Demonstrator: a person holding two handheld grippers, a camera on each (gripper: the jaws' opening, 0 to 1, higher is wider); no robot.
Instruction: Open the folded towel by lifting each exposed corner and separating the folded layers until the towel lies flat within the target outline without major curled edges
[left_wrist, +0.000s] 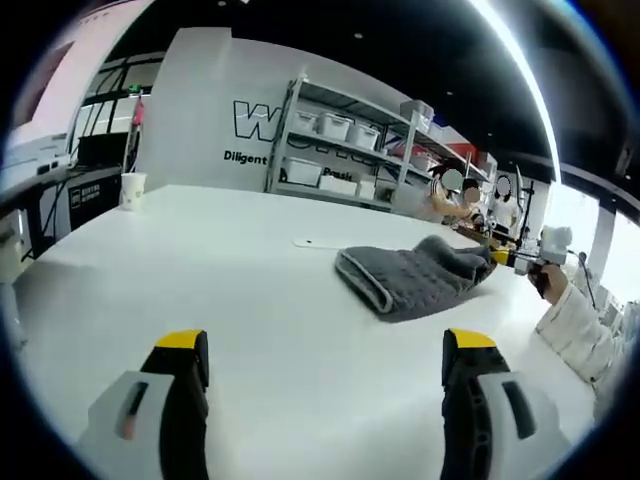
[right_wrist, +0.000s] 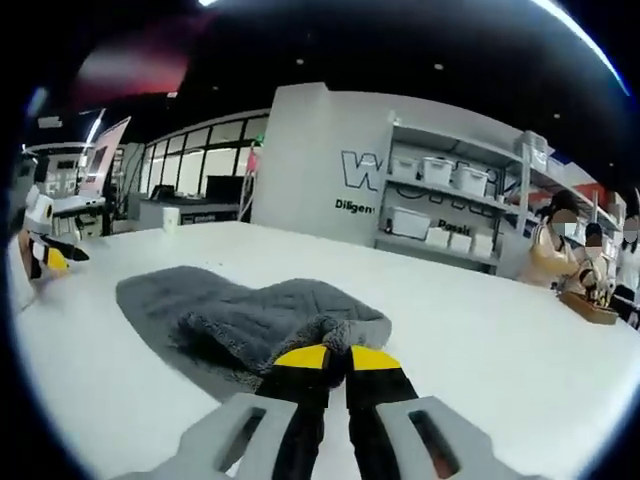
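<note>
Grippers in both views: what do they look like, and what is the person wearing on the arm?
Both grippers have pale grey moulded bodies, black jaw arms and yellow tips. The left gripper has a small orange mark on one grey housing and a dark slot on the other. The right gripper has dark slots in its grey body. In the left gripper view, a white sleeve covers the person's arm.

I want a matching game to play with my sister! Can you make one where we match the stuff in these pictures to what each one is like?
Things:
1. towel
2. left gripper
3. right gripper
4. paper cup

What it is like:
A. jaws wide apart over the bare table
B. standing far off near the table's edge
C. grey and bunched up
D. jaws closed at the towel's edge

Pairs: 1-C, 2-A, 3-D, 4-B
</note>
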